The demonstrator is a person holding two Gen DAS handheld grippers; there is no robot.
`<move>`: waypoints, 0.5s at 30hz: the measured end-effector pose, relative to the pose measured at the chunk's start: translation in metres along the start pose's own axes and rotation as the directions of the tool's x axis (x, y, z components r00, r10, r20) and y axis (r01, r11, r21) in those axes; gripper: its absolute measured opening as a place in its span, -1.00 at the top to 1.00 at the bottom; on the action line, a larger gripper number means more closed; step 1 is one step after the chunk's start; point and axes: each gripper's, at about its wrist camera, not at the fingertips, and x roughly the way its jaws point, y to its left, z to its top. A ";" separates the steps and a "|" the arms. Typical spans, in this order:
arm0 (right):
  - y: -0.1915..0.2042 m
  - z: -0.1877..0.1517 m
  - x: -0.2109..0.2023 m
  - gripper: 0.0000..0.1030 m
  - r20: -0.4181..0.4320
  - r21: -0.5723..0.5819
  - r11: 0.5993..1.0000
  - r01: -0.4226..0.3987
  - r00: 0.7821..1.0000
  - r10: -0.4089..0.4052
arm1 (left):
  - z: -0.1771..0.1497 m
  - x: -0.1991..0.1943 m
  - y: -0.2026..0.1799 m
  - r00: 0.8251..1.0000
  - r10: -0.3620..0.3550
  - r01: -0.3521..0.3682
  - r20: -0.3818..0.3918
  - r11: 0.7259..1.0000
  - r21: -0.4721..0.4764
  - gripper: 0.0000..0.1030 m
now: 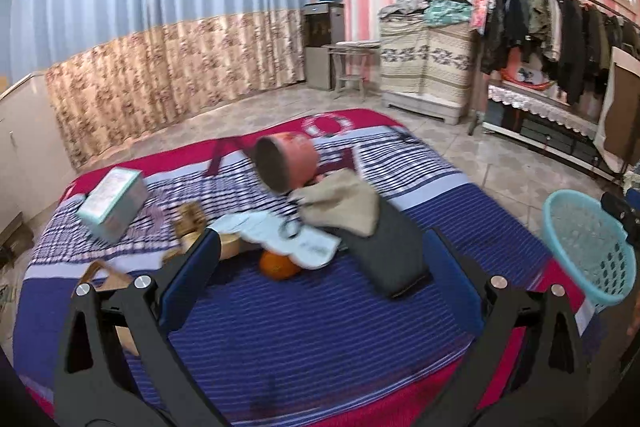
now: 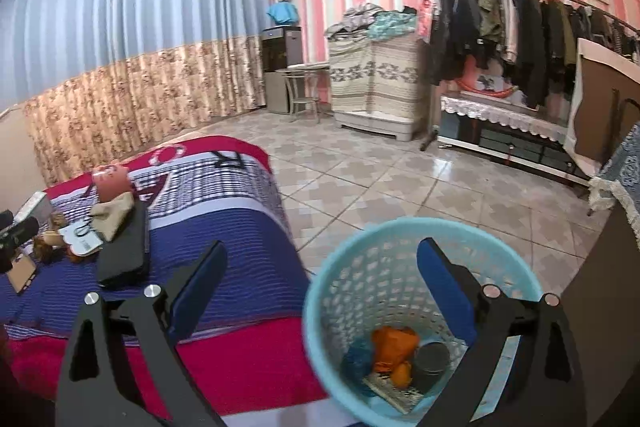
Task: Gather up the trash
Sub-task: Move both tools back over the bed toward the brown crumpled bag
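My left gripper (image 1: 320,251) is open and empty above a striped blanket (image 1: 304,311), in front of a clutter pile: an orange fruit (image 1: 279,265), a white paper piece (image 1: 280,235), a tipped pink cup (image 1: 286,163), a beige cloth (image 1: 344,205), a dark folded item (image 1: 390,247) and a teal box (image 1: 114,203). My right gripper (image 2: 320,267) is open and empty over a light blue mesh basket (image 2: 348,259) that holds orange scraps (image 2: 394,347), a blue wad (image 2: 356,359), a dark can (image 2: 430,363) and a paper piece. The basket also shows in the left wrist view (image 1: 588,247).
Brown peels or wrappers (image 1: 192,217) and a cardboard piece (image 1: 106,277) lie at the blanket's left. A tiled floor (image 2: 400,179) stretches to a clothes rack (image 2: 520,27), a covered cabinet (image 2: 376,83), a small table and a floral curtain (image 1: 160,67).
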 end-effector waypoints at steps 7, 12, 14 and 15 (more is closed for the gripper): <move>0.040 -0.005 0.000 -0.82 -0.017 -0.039 0.996 -0.085 0.996 0.084 | -0.015 -0.004 0.042 0.998 0.061 -0.062 -0.023 0.997 -0.036 -0.89; 0.063 -0.009 -0.001 -0.82 -0.031 -0.068 0.991 -0.119 0.993 0.117 | -0.024 -0.006 0.059 0.995 0.093 -0.094 -0.031 0.995 -0.045 -0.89; 0.070 -0.010 -0.001 -0.82 -0.035 -0.074 0.989 -0.127 0.992 0.125 | -0.027 -0.007 0.064 0.994 0.102 -0.104 -0.034 0.993 -0.049 -0.89; 0.072 -0.010 0.000 -0.82 -0.039 -0.073 0.989 -0.132 0.991 0.130 | -0.028 -0.006 0.068 0.994 0.106 -0.108 -0.037 0.993 -0.053 -0.89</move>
